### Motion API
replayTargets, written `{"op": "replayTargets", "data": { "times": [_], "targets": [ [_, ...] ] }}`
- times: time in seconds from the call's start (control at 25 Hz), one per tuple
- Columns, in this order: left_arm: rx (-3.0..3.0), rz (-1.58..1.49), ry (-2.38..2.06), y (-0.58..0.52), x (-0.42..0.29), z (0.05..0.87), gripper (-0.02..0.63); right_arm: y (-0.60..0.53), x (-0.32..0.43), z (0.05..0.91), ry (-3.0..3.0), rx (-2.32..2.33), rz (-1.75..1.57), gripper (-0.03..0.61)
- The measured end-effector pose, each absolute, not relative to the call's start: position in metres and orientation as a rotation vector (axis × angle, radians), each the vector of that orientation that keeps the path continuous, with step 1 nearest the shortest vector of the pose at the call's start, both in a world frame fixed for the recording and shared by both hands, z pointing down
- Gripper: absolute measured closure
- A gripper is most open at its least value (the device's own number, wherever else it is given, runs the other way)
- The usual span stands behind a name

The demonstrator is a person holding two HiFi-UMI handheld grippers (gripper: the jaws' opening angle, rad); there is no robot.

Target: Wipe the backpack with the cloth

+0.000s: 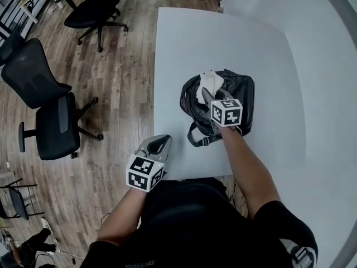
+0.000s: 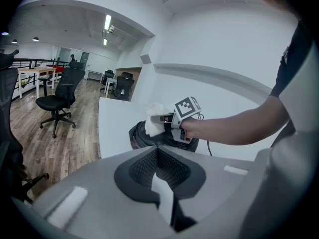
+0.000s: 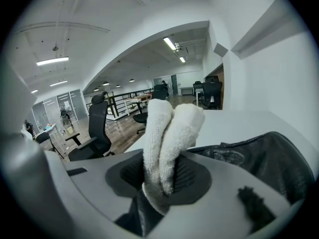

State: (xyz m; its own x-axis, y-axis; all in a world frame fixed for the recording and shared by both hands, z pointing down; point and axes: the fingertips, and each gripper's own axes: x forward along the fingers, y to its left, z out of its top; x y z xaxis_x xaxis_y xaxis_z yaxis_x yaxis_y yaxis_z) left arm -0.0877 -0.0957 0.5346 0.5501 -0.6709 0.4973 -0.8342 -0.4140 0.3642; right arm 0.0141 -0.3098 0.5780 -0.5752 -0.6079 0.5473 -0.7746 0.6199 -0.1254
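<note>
The right gripper (image 1: 206, 94) is clamping a folded white cloth (image 1: 210, 81), its jaws closing on the cloth's lower end while the two thick folds are standing up past the pads; the person is holding the cloth at the upper left edge of a black backpack (image 1: 241, 94), as the head view shows it; the backpack is lying on a white table (image 1: 184, 43), near the middle of the table's near half, with a strap (image 1: 195, 137) looping out toward the person; the person's right arm (image 1: 248, 166) is reaching across the table's near edge; the left gripper (image 1: 160, 144) is hanging at the near left edge of the table, well apart from the backpack, its jaws drawn together with nothing between them; two black office chairs (image 1: 50, 113) are standing on the wood floor (image 1: 125, 77) to the left of the table.
</note>
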Motion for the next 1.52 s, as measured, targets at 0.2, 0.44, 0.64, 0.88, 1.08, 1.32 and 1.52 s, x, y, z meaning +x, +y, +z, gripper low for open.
{"op": "replayTargets", "data": {
  "times": [0.2, 0.44, 0.64, 0.88, 1.08, 1.32, 1.52],
  "targets": [
    [2.229, 0.374, -1.175, -0.101, -0.074, 0.533, 0.607, -0.314, 0.034, 0.567, -2.379, 1.14, 0.474, 0.466],
    [2.255, 0.385, -1.138, -0.106, -0.063, 0.531, 0.607, -0.321, 0.058, 0.559, -2.355, 1.211, 0.479, 0.466],
    [2.27, 0.396, -1.116, -0.107, -0.057, 0.529, 0.607, -0.321, 0.074, 0.55, -2.343, 1.253, 0.458, 0.466],
    [2.289, 0.409, -1.09, -0.105, -0.051, 0.53, 0.607, -0.32, 0.093, 0.538, -2.329, 1.3, 0.419, 0.466],
    [2.307, 0.416, -1.063, -0.104, -0.042, 0.527, 0.607, -0.318, 0.109, 0.526, -2.324, 1.341, 0.397, 0.466],
    [2.334, 0.416, -1.036, -0.103, -0.032, 0.523, 0.607, -0.315, 0.13, 0.513, -2.311, 1.401, 0.383, 0.466],
    [2.352, 0.419, -1.009, -0.101, -0.022, 0.523, 0.607, -0.311, 0.147, 0.505, -2.3, 1.445, 0.374, 0.466]
  ]
}}
